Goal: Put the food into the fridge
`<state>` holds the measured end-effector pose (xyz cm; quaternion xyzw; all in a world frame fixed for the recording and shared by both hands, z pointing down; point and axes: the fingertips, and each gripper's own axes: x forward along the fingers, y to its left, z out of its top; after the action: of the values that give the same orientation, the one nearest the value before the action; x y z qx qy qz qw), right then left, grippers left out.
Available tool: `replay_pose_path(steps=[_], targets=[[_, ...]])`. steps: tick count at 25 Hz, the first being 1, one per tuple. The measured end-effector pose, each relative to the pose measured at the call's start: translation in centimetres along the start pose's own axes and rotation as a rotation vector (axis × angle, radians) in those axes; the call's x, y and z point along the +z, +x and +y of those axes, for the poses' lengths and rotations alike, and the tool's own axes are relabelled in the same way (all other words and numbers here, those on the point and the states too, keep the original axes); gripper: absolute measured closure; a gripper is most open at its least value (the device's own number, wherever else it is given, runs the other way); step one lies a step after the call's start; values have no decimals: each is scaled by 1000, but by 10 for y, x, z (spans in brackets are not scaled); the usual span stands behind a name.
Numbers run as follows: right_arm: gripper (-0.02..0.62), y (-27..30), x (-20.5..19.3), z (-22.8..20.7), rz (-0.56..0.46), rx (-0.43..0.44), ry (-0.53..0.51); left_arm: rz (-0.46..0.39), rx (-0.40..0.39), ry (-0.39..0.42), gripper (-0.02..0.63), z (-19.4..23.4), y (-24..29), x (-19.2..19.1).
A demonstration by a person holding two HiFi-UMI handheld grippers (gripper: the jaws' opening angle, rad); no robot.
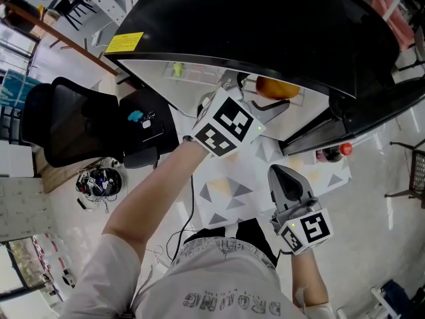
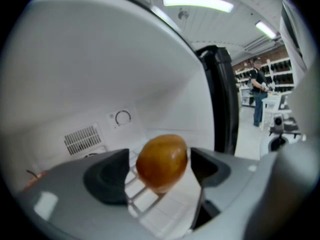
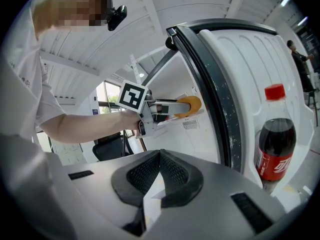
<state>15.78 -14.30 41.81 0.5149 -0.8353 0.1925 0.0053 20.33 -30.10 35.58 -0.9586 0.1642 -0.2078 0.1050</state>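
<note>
White-lined fridge (image 2: 100, 59), black door open. Left gripper (image 2: 162, 168): inside the compartment, jaws clamped on orange-brown rounded food item (image 2: 161, 160), above the wire shelf (image 2: 150, 204). Right gripper (image 3: 159, 170): outside, jaws together, nothing between. Red-capped dark cola bottle (image 3: 274, 144): door shelf, 3 o'clock in the right gripper view.

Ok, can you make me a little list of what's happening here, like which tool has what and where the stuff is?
Place: open white fridge
Left tool: shut on round orange-brown food, reaching inside the fridge
Under the food: white wire shelf; touching or not, cannot tell
Right tool: shut, nothing in it, outside the fridge
Fridge door: dark cola bottle with red cap, standing upright
Job so far: food not yet let go
</note>
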Motion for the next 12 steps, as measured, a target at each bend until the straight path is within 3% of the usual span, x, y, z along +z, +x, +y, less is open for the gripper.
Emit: replay_pose_path(steps=[12], targets=[[592,0,5,10,-14,-8,-12,-36,3,-16,231,-7,-21,8]])
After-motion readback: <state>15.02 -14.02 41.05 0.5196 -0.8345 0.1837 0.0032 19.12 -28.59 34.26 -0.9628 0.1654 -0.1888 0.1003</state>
